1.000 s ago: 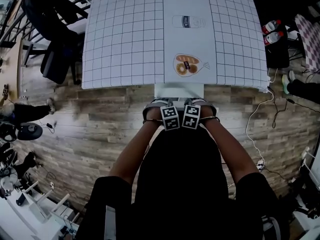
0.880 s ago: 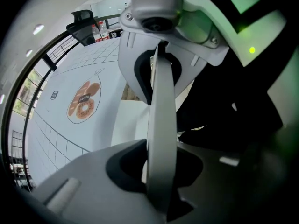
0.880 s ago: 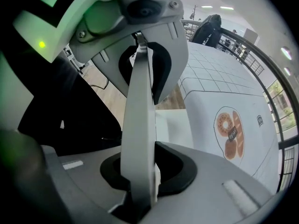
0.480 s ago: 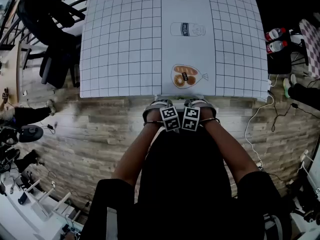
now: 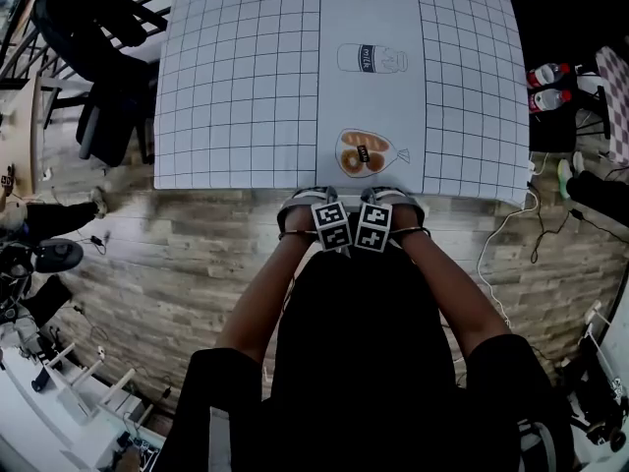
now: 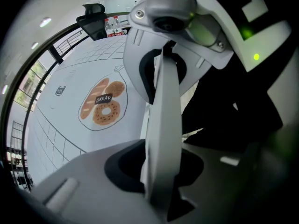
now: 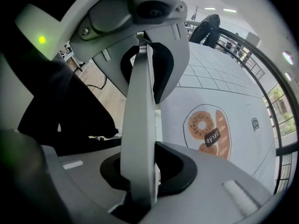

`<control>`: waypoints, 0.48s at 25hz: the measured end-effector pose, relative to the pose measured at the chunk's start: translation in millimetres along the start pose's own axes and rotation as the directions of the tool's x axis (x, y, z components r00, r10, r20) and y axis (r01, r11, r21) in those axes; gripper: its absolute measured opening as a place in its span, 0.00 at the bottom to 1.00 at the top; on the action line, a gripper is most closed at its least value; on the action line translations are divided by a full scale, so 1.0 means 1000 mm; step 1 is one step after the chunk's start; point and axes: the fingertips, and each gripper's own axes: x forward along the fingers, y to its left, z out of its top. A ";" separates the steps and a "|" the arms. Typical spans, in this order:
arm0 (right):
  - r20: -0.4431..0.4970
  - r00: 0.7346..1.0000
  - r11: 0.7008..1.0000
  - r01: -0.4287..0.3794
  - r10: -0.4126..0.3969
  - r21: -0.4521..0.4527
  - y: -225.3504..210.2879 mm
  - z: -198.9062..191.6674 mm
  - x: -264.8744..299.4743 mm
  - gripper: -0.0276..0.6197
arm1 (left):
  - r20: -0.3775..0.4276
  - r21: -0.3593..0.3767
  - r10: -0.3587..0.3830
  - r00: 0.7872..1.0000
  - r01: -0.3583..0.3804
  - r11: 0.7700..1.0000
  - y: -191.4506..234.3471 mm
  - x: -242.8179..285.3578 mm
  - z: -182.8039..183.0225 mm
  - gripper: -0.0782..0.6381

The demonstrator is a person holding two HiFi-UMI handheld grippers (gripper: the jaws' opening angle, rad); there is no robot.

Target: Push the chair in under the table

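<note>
Chair: only its white back rail (image 6: 161, 125) is seen. It stands upright between the jaws in both gripper views, right at the near edge of the table (image 5: 236, 87).
Left gripper (image 5: 319, 214): it is pointed straight down over the back rail. Its jaws have just been opening. The rail is between them, and a dark gap is seen beside it, so the pads are not taken to press.
Right gripper (image 5: 385, 214): it is held just beside the left gripper and tipped steeply down. Its jaws are closed on the same back rail.
Forearms (image 5: 260, 293): both are stretched forward and drawn together at the wrists.
Hidden: the fingertips of both grippers are covered by the marker cubes in the head view. The seat and legs of the chair cannot be made out there. The lower middle of that view is filled by the person's dark clothing.
Table cover: a gridded cloth with a plain middle strip is spread over the top.
Printed bag: bread and a doughnut (image 5: 366, 152) are drawn inside a bag outline on the strip, beside the grippers.
Printed milk bottle (image 5: 371, 58): it is drawn farther along the strip.
Surroundings: a black office chair (image 5: 98, 47) is seen at the table's far left corner. Two red-capped bottles (image 5: 548, 75) are seen to its right. A white cable (image 5: 501, 254) is laid on the wooden floor (image 5: 167, 254).
</note>
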 end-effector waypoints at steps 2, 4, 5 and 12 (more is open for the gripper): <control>0.001 1.000 1.000 0.000 0.000 0.000 -0.001 0.000 0.000 0.16 | -0.002 -0.003 -0.005 1.000 0.005 1.000 0.001 0.000 0.000 0.25; 0.001 1.000 1.000 -0.001 0.001 0.000 -0.003 0.000 0.000 0.16 | -0.003 -0.007 -0.008 1.000 0.008 1.000 0.003 0.000 0.001 0.25; 0.000 1.000 1.000 -0.001 0.001 -0.001 -0.005 0.000 -0.001 0.16 | -0.003 -0.008 -0.006 1.000 0.006 1.000 0.004 0.000 0.001 0.25; 0.000 1.000 1.000 -0.004 0.004 0.007 -0.012 -0.001 0.000 0.17 | -0.010 -0.020 -0.007 1.000 0.006 1.000 0.013 0.000 0.001 0.26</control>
